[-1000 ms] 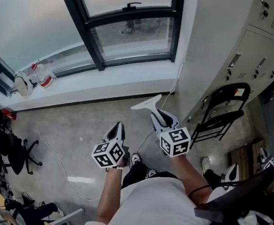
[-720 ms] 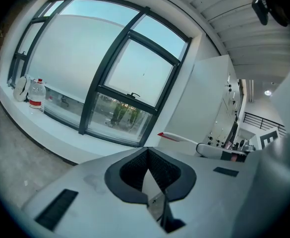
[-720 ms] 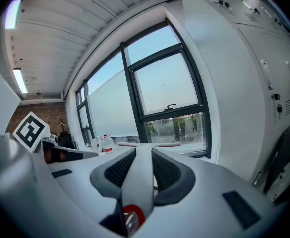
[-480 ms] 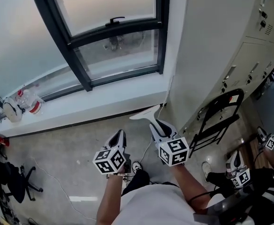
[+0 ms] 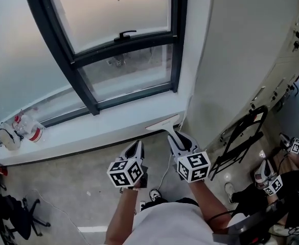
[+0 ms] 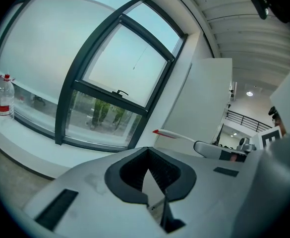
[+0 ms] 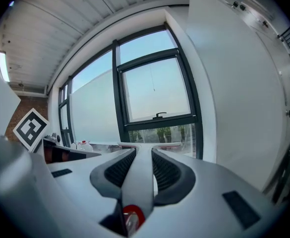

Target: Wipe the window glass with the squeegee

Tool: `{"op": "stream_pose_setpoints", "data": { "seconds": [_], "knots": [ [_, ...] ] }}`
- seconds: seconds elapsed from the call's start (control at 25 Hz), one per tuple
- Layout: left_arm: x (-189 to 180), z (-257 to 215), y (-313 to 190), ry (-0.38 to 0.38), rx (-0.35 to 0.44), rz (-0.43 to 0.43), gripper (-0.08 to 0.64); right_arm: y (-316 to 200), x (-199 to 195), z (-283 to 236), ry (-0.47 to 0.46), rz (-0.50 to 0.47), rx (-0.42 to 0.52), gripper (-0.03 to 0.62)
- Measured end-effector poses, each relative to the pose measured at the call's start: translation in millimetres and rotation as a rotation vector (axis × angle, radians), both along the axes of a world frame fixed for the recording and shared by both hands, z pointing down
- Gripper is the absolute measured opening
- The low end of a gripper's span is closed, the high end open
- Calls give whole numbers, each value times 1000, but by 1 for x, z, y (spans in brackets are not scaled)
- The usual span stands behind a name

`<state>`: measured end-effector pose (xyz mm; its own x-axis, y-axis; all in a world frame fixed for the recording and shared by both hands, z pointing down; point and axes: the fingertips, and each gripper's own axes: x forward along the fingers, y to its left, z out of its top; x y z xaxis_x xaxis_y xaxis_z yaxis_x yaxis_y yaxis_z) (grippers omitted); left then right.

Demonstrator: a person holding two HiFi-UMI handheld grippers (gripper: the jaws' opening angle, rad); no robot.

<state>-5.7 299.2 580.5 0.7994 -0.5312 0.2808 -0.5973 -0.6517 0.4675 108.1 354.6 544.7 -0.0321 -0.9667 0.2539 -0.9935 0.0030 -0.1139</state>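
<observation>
Nearest the person, the left gripper (image 5: 135, 149) has its jaws pressed together with nothing between them (image 6: 156, 201). Just beside it, the right gripper (image 5: 179, 139) is clamped on the white handle of the squeegee (image 7: 137, 182), whose blade (image 5: 163, 123) points forward in the air, well short of the glass. Beyond lies the white sill (image 5: 93, 129), with bottles (image 5: 29, 129) at its left end. Farthest is the dark-framed window (image 5: 121, 65), with a latch handle (image 5: 123, 34) on its upper sash.
</observation>
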Motion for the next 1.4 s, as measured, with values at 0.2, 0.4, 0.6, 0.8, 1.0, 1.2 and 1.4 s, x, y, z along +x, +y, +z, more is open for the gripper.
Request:
{"op": "stream_pose_setpoints", "data": {
  "seconds": [0.2,0.4,0.6,0.8,1.0,1.2,1.4],
  "knots": [
    [2,-20,-35,30,58,30,0,-31,-4,-11,21,21,45,87],
    [15,-33,-54,36,75,64,0,-47,7,-21,40,64,72,87],
    [42,-46,-73,49,101,81,0,-61,28,-23,31,89,86,87],
    [60,-53,-95,39,122,85,0,-88,48,-26,20,95,106,87],
    [76,-63,-137,27,155,83,0,-130,69,-38,42,95,132,87],
    [113,-82,-173,30,172,95,0,-165,105,-57,51,106,169,87],
    [156,-112,-216,23,224,113,0,-207,146,-82,56,116,219,87]
  ]
}}
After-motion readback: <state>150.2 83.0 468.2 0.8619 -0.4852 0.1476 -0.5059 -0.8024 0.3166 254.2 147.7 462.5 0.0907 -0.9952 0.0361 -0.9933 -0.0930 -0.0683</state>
